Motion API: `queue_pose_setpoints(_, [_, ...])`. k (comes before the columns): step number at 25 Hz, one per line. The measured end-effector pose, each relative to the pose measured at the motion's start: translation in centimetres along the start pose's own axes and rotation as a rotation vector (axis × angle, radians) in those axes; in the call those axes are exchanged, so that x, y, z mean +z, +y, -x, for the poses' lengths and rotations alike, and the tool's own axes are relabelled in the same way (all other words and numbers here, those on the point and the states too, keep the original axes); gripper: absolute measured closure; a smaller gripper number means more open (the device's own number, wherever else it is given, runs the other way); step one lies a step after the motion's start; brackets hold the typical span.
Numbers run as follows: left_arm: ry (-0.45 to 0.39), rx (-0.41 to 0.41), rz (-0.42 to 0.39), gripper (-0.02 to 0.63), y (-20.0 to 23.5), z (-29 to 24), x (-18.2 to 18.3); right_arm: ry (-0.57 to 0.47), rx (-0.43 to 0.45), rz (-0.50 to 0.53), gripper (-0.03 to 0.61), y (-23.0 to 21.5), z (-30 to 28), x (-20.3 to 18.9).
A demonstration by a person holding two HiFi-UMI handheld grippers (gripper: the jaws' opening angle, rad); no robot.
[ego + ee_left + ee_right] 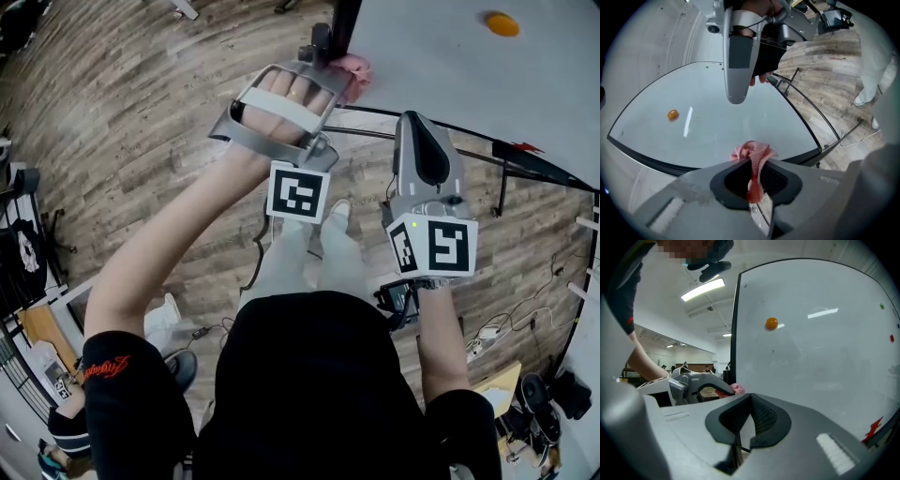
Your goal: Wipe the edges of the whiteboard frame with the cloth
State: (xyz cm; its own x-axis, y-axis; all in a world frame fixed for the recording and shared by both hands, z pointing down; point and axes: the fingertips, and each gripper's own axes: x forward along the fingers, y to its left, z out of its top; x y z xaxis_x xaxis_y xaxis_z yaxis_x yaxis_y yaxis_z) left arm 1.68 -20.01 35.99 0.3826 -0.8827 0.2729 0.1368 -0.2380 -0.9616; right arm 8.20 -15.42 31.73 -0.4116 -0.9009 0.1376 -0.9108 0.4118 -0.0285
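Left gripper [757,183], jaws pinching the pink cloth [751,152] just beside the whiteboard frame [667,163], should press the fabric flat on that black edge and slide steadily along it, with the right gripper [740,427], jaws pressed together and empty, held clear.

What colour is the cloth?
Pink; the cloth shows best in the left gripper view.

Left arm [155,248] stretched forward; left claw [757,165] clamped on cloth [751,151]. Right claw [749,398] jaws together, nothing between them, held just beside the left.
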Motion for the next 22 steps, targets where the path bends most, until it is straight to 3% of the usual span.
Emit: queue_pose_setpoints(22, [-0.021, -0.062, 0.030, 0.568, -5.2, -1.8, 0.6, 0.091, 0.009, -0.022, 0.577, -0.4, -1.3, -5.5])
